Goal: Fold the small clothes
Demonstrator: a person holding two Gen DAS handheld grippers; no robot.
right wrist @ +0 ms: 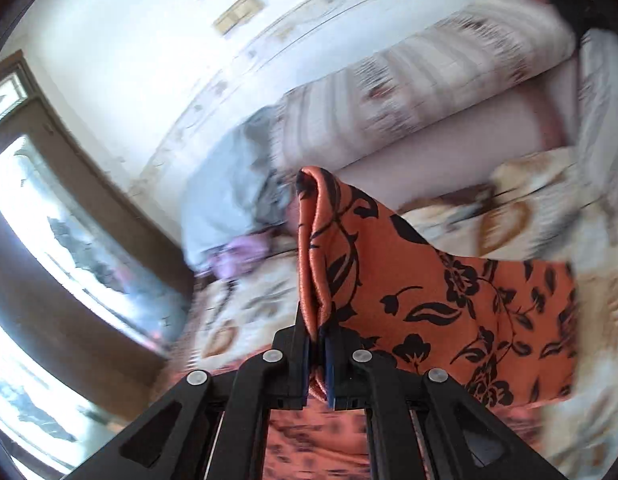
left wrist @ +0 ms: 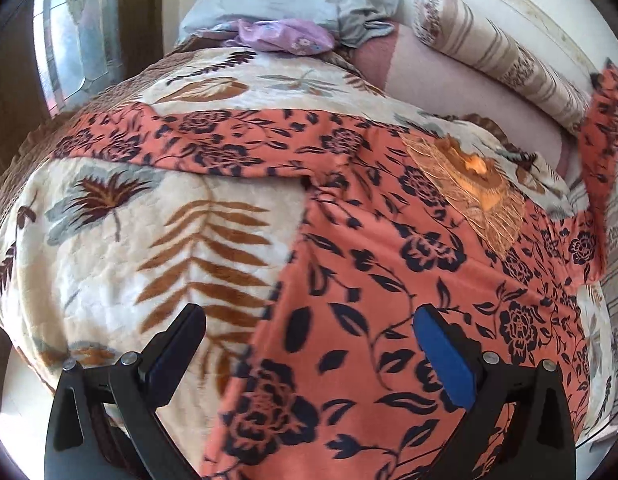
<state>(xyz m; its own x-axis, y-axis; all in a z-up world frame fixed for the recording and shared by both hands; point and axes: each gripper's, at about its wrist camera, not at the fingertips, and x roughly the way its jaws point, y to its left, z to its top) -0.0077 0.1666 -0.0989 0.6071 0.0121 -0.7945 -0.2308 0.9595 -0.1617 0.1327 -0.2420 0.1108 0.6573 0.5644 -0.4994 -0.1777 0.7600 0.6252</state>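
Orange satin garment with dark floral print (left wrist: pixel 369 264) lies spread on a plush cream leaf-patterned blanket (left wrist: pixel 121 240) over the bed, gold embroidered patch at its neckline. Left gripper (left wrist: pixel 309 332) spread wide, holding nothing, above the hem. Right gripper (right wrist: pixel 321 344) clamped on a folded glossy sleeve edge, lifted off the blanket.

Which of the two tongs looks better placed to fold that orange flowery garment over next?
Probably the right tongs: they are shut on a lifted edge of the orange floral garment. The left tongs hang open above it, holding nothing.
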